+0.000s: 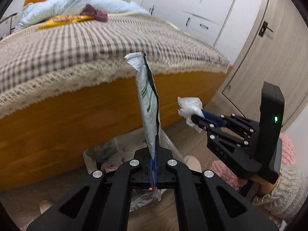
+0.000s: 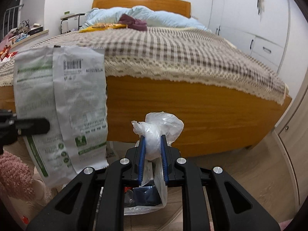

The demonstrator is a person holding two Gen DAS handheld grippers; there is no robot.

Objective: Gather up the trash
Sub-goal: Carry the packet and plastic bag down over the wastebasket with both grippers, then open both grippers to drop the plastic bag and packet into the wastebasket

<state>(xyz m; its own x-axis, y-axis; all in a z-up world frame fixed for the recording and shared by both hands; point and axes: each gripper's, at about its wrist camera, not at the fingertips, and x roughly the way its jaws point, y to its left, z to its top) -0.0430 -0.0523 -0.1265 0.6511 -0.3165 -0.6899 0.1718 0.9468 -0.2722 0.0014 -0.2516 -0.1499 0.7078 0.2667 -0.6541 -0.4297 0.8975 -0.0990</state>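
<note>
My left gripper (image 1: 154, 146) is shut on the lower end of a long white wrapper with green print (image 1: 148, 100), which stands upright and edge-on in the left wrist view. In the right wrist view the same wrapper (image 2: 63, 104) shows flat at the left, with the left gripper (image 2: 45, 128) pinching it from the side. My right gripper (image 2: 153, 140) is shut on a crumpled clear plastic wad (image 2: 159, 127), which also shows as the plastic wad (image 1: 189, 107) in the right gripper (image 1: 198, 118). Below both sits an open clear trash bag (image 2: 159, 182) on the floor, holding dark scraps.
A wooden bed frame (image 2: 192, 119) with a checked blanket (image 2: 173, 50) rises just behind the bag. On the bed lie a yellow packet (image 2: 104, 27) and a purple cloth (image 2: 134, 23). White wardrobes (image 2: 250, 28) stand at the right. Pink fuzzy sleeves (image 1: 284, 150) border the grippers.
</note>
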